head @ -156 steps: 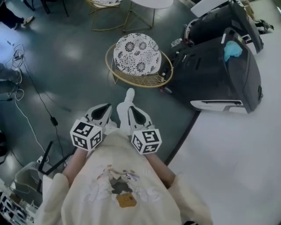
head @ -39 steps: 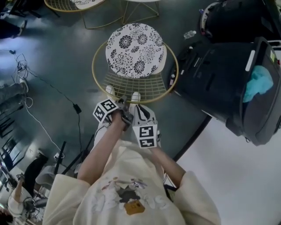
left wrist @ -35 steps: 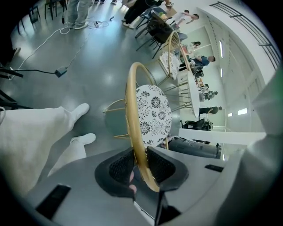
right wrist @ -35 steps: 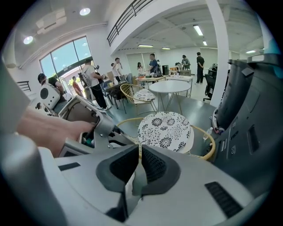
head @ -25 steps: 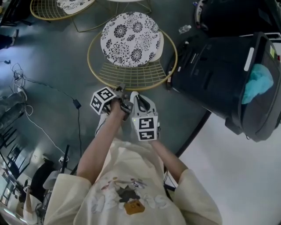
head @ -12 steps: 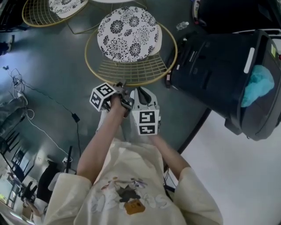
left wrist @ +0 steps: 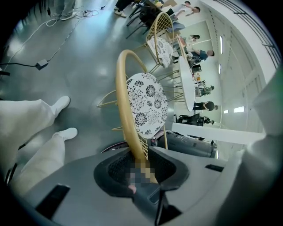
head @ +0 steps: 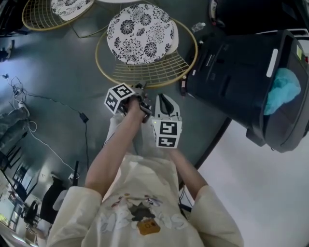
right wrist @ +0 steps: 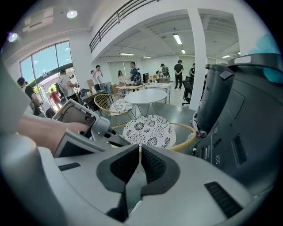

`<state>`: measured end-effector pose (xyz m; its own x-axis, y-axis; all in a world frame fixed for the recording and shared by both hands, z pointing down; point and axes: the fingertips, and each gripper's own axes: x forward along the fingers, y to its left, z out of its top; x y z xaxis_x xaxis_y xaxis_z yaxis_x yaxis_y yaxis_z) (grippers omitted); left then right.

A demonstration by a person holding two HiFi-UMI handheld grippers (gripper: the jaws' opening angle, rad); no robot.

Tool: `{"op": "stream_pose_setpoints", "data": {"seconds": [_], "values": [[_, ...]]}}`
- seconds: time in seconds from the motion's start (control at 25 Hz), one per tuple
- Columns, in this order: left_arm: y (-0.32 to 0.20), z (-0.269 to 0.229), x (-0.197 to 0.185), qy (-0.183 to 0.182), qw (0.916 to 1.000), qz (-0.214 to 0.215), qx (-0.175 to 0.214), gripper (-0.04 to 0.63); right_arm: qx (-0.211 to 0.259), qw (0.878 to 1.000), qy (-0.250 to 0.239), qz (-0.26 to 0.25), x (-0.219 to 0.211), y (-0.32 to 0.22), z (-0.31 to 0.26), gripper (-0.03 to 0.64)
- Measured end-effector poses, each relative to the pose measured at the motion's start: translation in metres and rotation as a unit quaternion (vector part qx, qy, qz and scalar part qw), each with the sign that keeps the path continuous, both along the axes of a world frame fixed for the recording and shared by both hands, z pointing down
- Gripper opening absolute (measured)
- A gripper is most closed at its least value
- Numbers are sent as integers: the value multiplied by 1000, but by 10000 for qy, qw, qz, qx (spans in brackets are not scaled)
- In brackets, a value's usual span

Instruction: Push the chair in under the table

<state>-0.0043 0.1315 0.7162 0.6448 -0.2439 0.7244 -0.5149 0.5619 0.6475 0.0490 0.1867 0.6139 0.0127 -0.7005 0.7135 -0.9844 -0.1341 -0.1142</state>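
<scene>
The chair has a gold wire frame and a black-and-white floral cushion [head: 140,33]; it stands on the grey floor just ahead of me. My left gripper [head: 141,91] is at the near edge of its gold rim [head: 145,79]. In the left gripper view the rim [left wrist: 124,101] runs down into the gap between the jaws of the left gripper [left wrist: 141,170], which are opening, with room on both sides of it. My right gripper [head: 163,99] hovers beside it, a little short of the rim, shut with nothing between its pads [right wrist: 152,165]. A white round table [right wrist: 146,96] stands beyond the chair.
A big black case [head: 241,82] holding a turquoise cloth [head: 282,94] stands close to the chair's right side. A second gold chair [head: 48,12] is at the top left. Cables [head: 82,116] trail over the floor at left. A white surface [head: 260,193] fills the lower right.
Both grippers have moved forward and down toward the chair's near rim. The left one now has the rim between its jaws. The right stays shut.
</scene>
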Motion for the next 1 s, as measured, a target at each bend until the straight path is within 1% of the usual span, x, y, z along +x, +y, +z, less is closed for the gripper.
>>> {"op": "stream_pose_setpoints", "data": {"seconds": [0.12,0.24,0.44,0.6,0.72,1.0], "values": [[-5,-3,16,68,10000,39,6,103,-28,10000,16,80,8,6,-2,21],[-8,-3,28,141,9999,63,3,106,-43,9999,1,113,6,14,-2,21],[-10,0,39,179,9998,33,111,110,-21,9999,-7,145,2,35,2,21],[-11,0,48,283,9996,3,45,112,-36,9996,11,268,9,49,4,21],[-9,2,55,337,9994,-29,64,112,2,9995,61,301,16,59,5,21],[-17,-2,75,433,9990,-117,67,112,-9,9992,123,387,25,65,-2,21]]}}
